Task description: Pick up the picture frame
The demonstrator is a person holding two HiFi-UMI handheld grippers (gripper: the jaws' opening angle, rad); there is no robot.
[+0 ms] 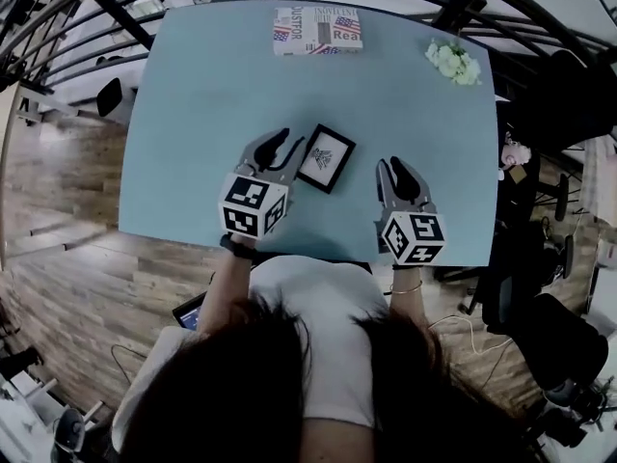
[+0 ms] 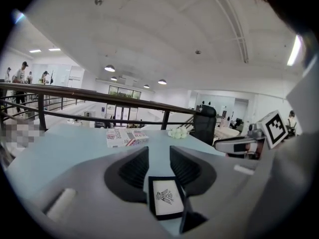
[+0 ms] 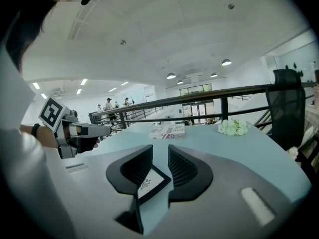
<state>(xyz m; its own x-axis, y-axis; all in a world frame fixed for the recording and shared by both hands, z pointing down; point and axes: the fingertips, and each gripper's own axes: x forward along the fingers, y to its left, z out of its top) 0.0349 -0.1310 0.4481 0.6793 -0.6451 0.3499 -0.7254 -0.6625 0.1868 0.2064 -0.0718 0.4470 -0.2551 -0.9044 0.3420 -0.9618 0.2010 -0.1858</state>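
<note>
The picture frame (image 1: 325,157), black with a white mat and a small drawing, lies flat on the light blue table (image 1: 202,95) near its front edge. My left gripper (image 1: 286,146) rests just left of the frame with its tips by the frame's left edge. In the left gripper view the jaws (image 2: 159,153) stand apart and the frame (image 2: 167,197) lies low in the gap, untouched. My right gripper (image 1: 397,167) sits to the frame's right, a short gap away. Its jaws (image 3: 160,153) are parted, with the frame (image 3: 149,182) showing under the left jaw.
A flat box with flag print (image 1: 317,30) lies at the table's far edge, and a bunch of white flowers (image 1: 453,63) at the far right corner. A black railing (image 1: 116,13) runs behind the table. A black chair (image 3: 288,108) stands to the right.
</note>
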